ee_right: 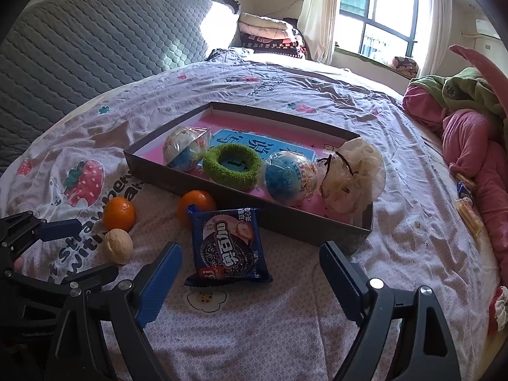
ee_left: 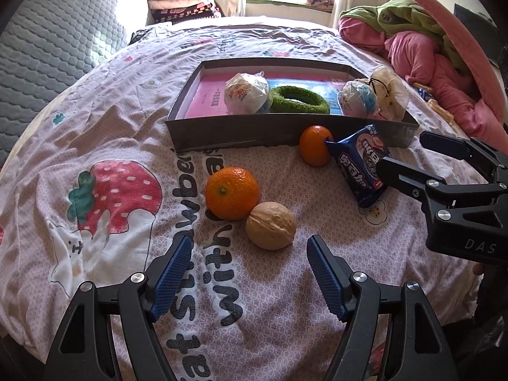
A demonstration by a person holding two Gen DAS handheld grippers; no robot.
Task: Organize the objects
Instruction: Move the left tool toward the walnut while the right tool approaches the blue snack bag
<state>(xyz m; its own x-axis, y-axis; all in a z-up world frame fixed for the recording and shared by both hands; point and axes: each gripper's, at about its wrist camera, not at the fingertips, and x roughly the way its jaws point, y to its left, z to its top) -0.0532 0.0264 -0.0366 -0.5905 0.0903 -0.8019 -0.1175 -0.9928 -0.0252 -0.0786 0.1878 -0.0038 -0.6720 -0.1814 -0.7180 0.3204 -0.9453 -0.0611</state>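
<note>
Daylight from a window falls on a bed spread with a strawberry-print sheet lettered "strawberry" and "with". Above it the left gripper hangs wide open and empty, a walnut just beyond its blue pads, touching a tangerine. The right gripper, marked "DAS", is also spread wide, holding nothing; a blue cookie packet with Chinese lettering lies between its tips. A second tangerine sits behind, against the shallow box holding two wrapped balls, a green ring and a mesh pouch.
</note>
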